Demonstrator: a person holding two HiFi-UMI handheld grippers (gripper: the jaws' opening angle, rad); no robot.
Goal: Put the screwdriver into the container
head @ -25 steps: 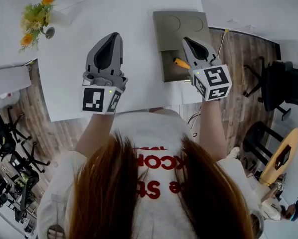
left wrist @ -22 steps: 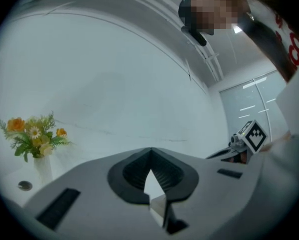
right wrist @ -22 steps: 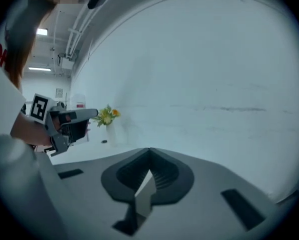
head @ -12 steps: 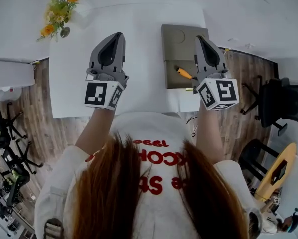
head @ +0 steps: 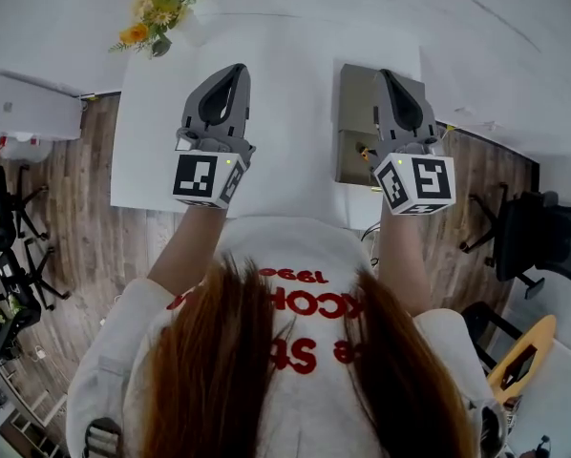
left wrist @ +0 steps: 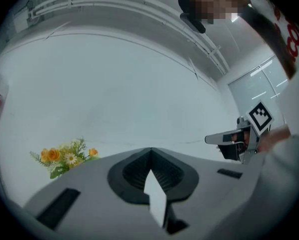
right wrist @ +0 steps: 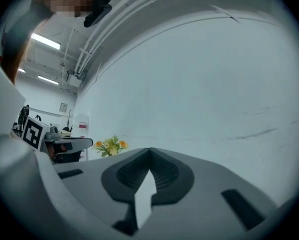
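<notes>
The grey-olive container (head: 354, 93) sits on the white table (head: 285, 103), right of centre. In its near part lies the screwdriver (head: 365, 150); only a bit of its orange handle shows beside my right gripper. My right gripper (head: 389, 72) hovers over the container's right side, shut and holding nothing. My left gripper (head: 232, 69) hangs over the bare table to the left, also shut and holding nothing. Both gripper views look at a pale wall over shut jaws, the left gripper (left wrist: 150, 150) and the right gripper (right wrist: 149, 150).
A bunch of yellow and orange flowers (head: 161, 8) stands at the table's far left corner, and the flowers (left wrist: 64, 156) also show in the left gripper view. Wooden floor, dark chairs (head: 529, 237) and a white unit (head: 28, 113) surround the table.
The head view has swung, so table and flowers sit further right in the picture. The right gripper now covers most of the screwdriver. Both grippers have stayed shut.
</notes>
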